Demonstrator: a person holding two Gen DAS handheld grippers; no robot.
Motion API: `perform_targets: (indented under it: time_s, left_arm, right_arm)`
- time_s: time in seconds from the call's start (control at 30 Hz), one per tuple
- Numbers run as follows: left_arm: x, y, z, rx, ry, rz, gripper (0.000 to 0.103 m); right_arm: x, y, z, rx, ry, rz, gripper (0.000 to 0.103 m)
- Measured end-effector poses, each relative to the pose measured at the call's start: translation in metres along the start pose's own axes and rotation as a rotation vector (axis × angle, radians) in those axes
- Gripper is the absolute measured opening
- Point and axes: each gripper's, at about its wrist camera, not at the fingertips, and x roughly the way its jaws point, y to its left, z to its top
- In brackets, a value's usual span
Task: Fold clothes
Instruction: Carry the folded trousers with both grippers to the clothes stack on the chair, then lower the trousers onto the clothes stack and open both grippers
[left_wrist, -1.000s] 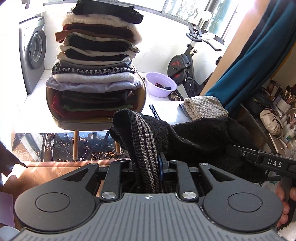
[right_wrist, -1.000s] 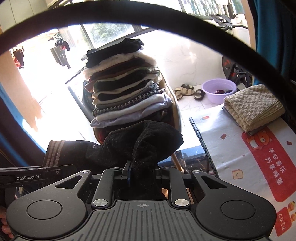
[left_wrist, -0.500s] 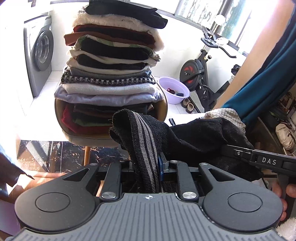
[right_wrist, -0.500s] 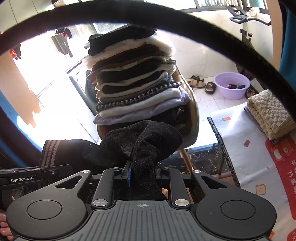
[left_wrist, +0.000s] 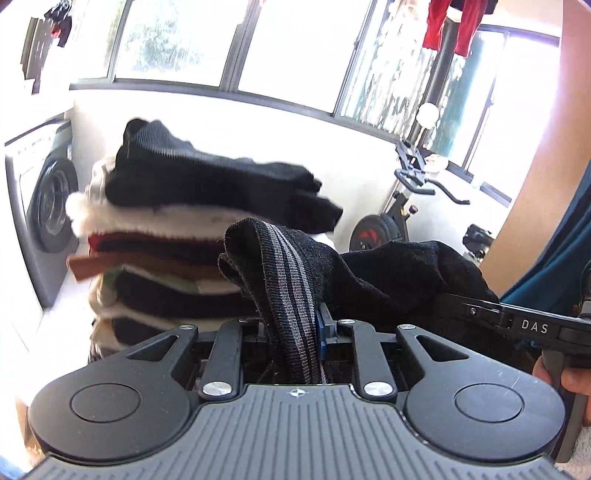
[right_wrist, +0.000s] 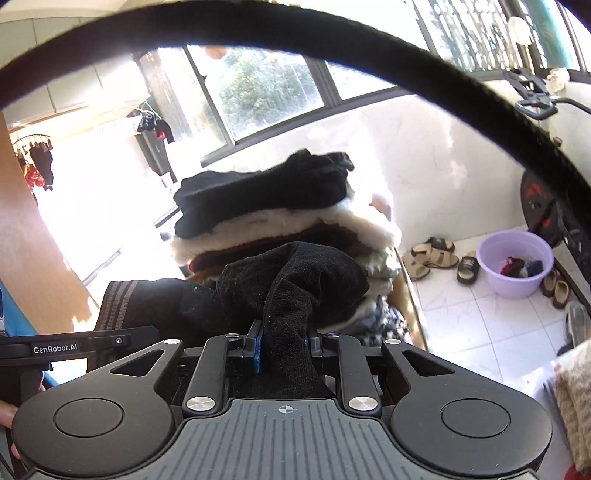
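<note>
Holding small dark and red items: lilac basin (right_wrist: 515, 264) on the floor, right of the clothes stack (left_wrist: 192, 236). Both jaws clamped on one black knit garment (left_wrist: 388, 273), slung between left gripper (left_wrist: 291, 325) and right gripper (right_wrist: 284, 341), just in front of the stack's upper layers. Striped cuff in left jaws. Sandals (right_wrist: 430, 258) beside basin; exercise bike (left_wrist: 402, 218) right of stack, washing machine (left_wrist: 40, 206) left. Black strap (right_wrist: 332, 48) arcing across right view.

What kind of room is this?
Probably a sunny laundry balcony at home: a washing machine, a tall pile of folded clothes, and a purple basin beside sandals on the tiled floor.
</note>
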Motion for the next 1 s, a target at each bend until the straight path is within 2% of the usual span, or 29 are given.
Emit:
perform_targets:
  time_s: [0.13,0.23,0.37,0.5,0.63,0.87,0.93,0.97,1.0]
  left_arm:
    - [0.013,0.012,0.093,0.087,-0.072,0.018,0.02]
    - [0.033,0.032,0.151,0.109,-0.085,0.029,0.02]
    - [0.068,0.068,0.205,0.123,-0.07,0.022,0.02]
    - [0.112,0.102,0.235,0.137,-0.034,0.007,0.021]
    - [0.155,0.135,0.251,0.138,0.028,0.001,0.021]
    - [0.221,0.184,0.245,0.15,0.139,0.023,0.025]
    - [0.241,0.194,0.234,0.162,0.179,0.047,0.032]
    - [0.251,0.199,0.228,0.168,0.2,0.06,0.04]
    - [0.251,0.201,0.225,0.167,0.194,0.052,0.045]
  right_arm:
    - [0.04,0.004,0.105,-0.019,-0.068,0.061,0.017]
    - [0.075,0.011,0.168,-0.029,-0.1,0.088,0.017]
    - [0.134,0.016,0.223,-0.025,-0.098,0.059,0.018]
    - [0.201,0.004,0.259,0.047,-0.074,0.029,0.018]
    - [0.274,-0.001,0.268,0.101,-0.036,-0.008,0.018]
    - [0.36,0.004,0.234,0.118,0.067,-0.061,0.02]
    - [0.379,0.005,0.219,0.1,0.091,-0.108,0.029]
    - [0.389,0.004,0.212,0.097,0.105,-0.137,0.032]
    - [0.397,0.001,0.207,0.092,0.116,-0.17,0.04]
